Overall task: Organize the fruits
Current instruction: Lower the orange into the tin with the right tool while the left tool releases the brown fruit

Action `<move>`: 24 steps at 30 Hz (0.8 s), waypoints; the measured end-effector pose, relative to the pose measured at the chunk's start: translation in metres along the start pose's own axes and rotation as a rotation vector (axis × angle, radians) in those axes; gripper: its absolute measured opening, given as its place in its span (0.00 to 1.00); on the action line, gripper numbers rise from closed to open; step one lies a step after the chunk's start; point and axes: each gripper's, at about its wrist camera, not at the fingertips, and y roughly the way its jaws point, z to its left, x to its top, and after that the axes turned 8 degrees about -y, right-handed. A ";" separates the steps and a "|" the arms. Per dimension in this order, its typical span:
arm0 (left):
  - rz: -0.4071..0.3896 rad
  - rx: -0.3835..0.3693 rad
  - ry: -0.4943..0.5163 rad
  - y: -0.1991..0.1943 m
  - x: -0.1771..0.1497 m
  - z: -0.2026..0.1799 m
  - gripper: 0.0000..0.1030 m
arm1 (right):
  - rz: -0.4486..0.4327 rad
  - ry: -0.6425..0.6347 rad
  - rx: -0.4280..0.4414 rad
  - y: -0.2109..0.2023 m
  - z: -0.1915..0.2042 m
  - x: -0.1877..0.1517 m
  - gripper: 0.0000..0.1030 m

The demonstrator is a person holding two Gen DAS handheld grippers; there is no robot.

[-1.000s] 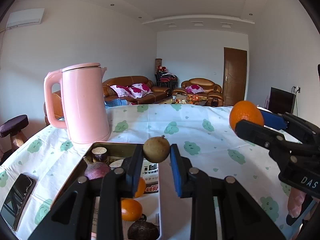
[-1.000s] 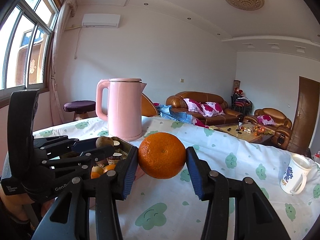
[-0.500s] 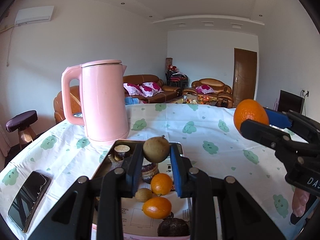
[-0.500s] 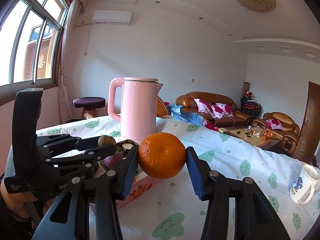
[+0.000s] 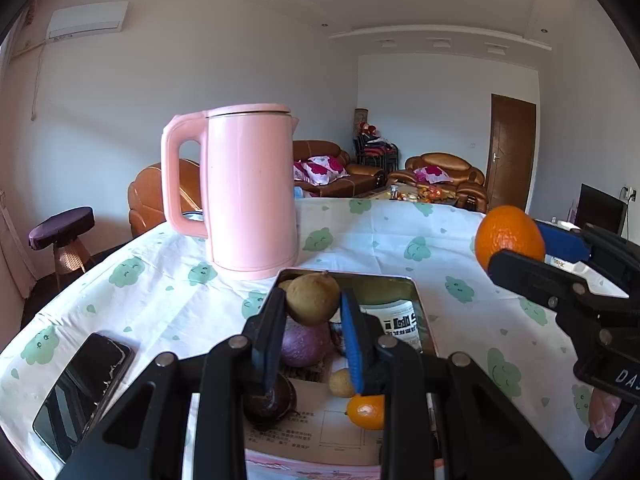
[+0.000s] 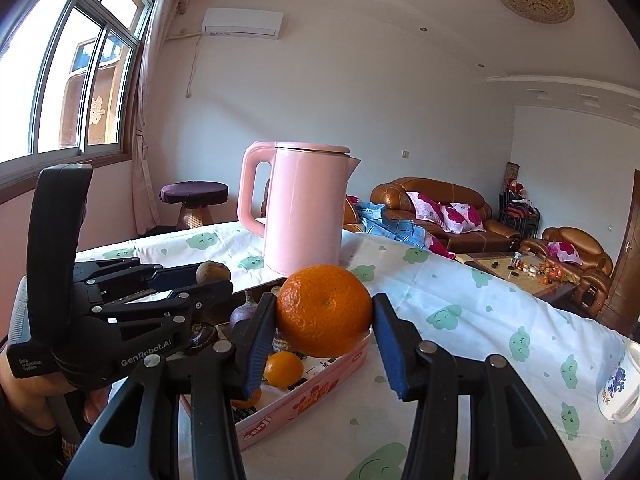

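Two claws: left claw (image 5: 313, 312) squeezes one brown fruit (image 5: 313, 298); right claw (image 6: 325, 322) squeezes one big orange (image 6: 324, 310).
Tin (image 6: 320, 386): under both claws.
Fruits inside: about five.
Kettle (image 5: 250, 192): one, behind.

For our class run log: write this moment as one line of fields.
left gripper: shut on brown fruit | right gripper: shut on orange | both over pink tin

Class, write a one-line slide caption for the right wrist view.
Right hand-held gripper holds an orange above a pink tin of fruit, pink kettle behind.
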 end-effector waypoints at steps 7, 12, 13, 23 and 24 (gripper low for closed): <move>0.023 0.020 -0.006 0.005 -0.001 0.011 0.27 | 0.025 -0.016 0.021 0.013 0.011 0.000 0.49; 0.045 0.034 -0.004 0.009 -0.003 0.018 0.27 | 0.052 -0.015 0.042 0.026 0.017 -0.001 0.49; 0.050 0.038 -0.003 0.010 -0.003 0.018 0.28 | 0.059 -0.011 0.048 0.030 0.018 -0.002 0.49; 0.113 0.055 0.008 0.020 -0.010 0.024 0.28 | 0.150 -0.015 0.090 0.058 0.032 -0.011 0.49; 0.118 0.056 0.011 0.021 -0.010 0.024 0.28 | 0.158 -0.016 0.091 0.060 0.033 -0.012 0.49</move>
